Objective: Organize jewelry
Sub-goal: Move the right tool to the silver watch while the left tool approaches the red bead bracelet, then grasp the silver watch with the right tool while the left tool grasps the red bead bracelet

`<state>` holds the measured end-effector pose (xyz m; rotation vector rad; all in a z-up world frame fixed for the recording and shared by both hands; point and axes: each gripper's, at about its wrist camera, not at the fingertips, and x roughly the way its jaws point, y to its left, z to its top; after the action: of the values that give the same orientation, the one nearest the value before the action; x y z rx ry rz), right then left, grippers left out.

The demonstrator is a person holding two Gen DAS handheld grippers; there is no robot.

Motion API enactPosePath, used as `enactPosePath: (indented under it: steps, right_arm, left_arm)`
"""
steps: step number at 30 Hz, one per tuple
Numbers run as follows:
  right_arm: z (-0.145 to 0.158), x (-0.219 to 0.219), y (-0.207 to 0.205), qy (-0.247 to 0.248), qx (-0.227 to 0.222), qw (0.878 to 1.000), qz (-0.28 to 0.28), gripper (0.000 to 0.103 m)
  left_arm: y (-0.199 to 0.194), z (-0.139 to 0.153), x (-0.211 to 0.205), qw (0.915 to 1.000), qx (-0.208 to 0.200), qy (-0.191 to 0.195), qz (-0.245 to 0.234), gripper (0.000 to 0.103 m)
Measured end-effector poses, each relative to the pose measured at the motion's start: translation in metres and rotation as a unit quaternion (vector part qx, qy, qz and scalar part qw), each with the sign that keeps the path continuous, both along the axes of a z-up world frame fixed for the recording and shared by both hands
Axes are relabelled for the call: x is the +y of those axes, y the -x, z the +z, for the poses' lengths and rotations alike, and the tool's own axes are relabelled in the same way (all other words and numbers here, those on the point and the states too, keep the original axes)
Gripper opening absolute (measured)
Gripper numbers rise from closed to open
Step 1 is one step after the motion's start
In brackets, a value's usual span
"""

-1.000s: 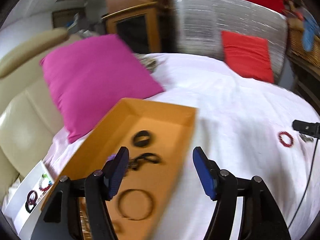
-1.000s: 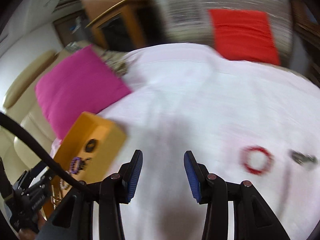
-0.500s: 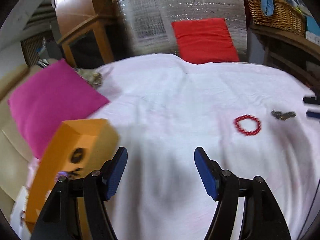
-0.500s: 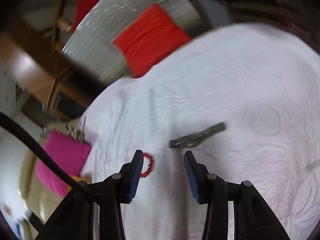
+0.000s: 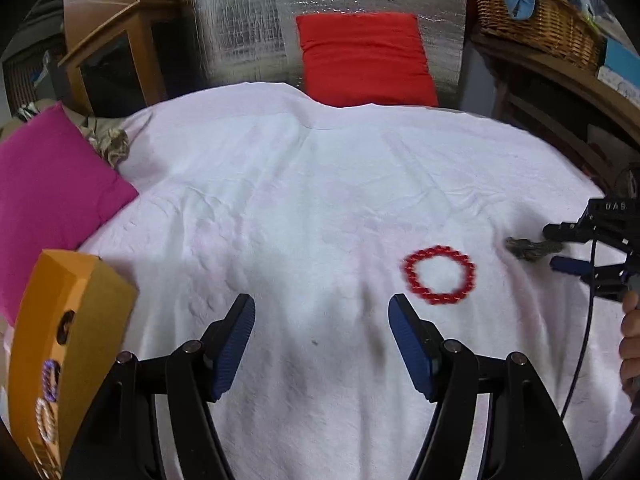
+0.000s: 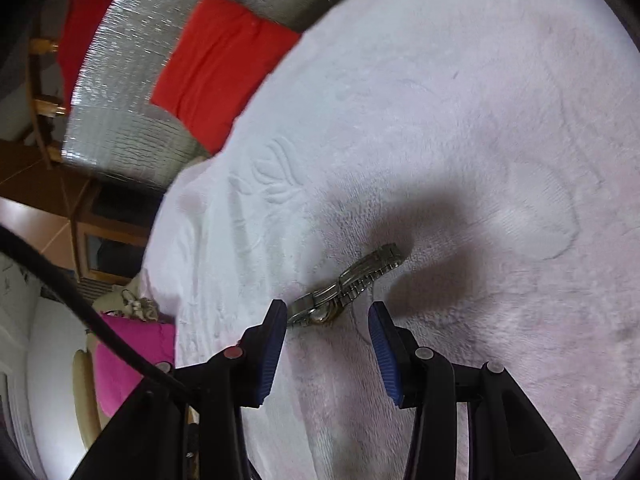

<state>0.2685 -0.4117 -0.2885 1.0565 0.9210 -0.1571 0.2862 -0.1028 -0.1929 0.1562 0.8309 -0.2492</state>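
Note:
A red bead bracelet (image 5: 439, 275) lies on the white towel (image 5: 304, 208), just ahead and right of my open, empty left gripper (image 5: 322, 308). A metal wristwatch (image 6: 345, 285) lies on the towel with its dial end between the tips of my open right gripper (image 6: 327, 310), nearer the left finger. In the left wrist view the watch (image 5: 528, 247) shows at the right with the right gripper (image 5: 560, 250) around it. An orange box (image 5: 60, 344) holding several jewelry pieces stands at the lower left.
A pink cushion (image 5: 48, 192) lies at the left by the box. A red cushion (image 5: 364, 60) leans on a silver foil panel (image 5: 248, 16) at the back. A wooden cabinet (image 5: 108, 64) stands back left and a wicker basket (image 5: 540, 20) on a shelf back right.
My left gripper has swung right from over the orange box toward the red bracelet. My right gripper has moved past the bracelet and closed in on the watch, its tips now around it.

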Motion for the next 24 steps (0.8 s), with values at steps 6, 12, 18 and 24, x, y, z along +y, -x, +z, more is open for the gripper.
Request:
enactPosePath:
  steps: [6, 12, 18, 24]
  right_arm:
    - [0.000, 0.002, -0.020, 0.035, 0.003, 0.999, -0.028, 0.052]
    - [0.004, 0.016, -0.041, 0.141, 0.013, 0.990, -0.021, 0.051]
    - [0.007, 0.027, -0.045, 0.253, 0.040, 0.967, 0.002, 0.009]
    - [0.026, 0.014, -0.028, 0.225, -0.013, 0.974, -0.002, 0.003]
  left_arm:
    - [-0.007, -0.014, 0.003, 0.9998, 0.011, -0.014, -0.008, 0.070]
    - [-0.005, -0.016, 0.004, 0.9997, 0.012, -0.002, -0.021, 0.070]
    - [-0.002, -0.015, 0.000, 0.9987, 0.008, 0.026, -0.043, 0.070]
    - [-0.003, -0.015, -0.008, 0.9942, 0.007, 0.061, -0.088, 0.070]
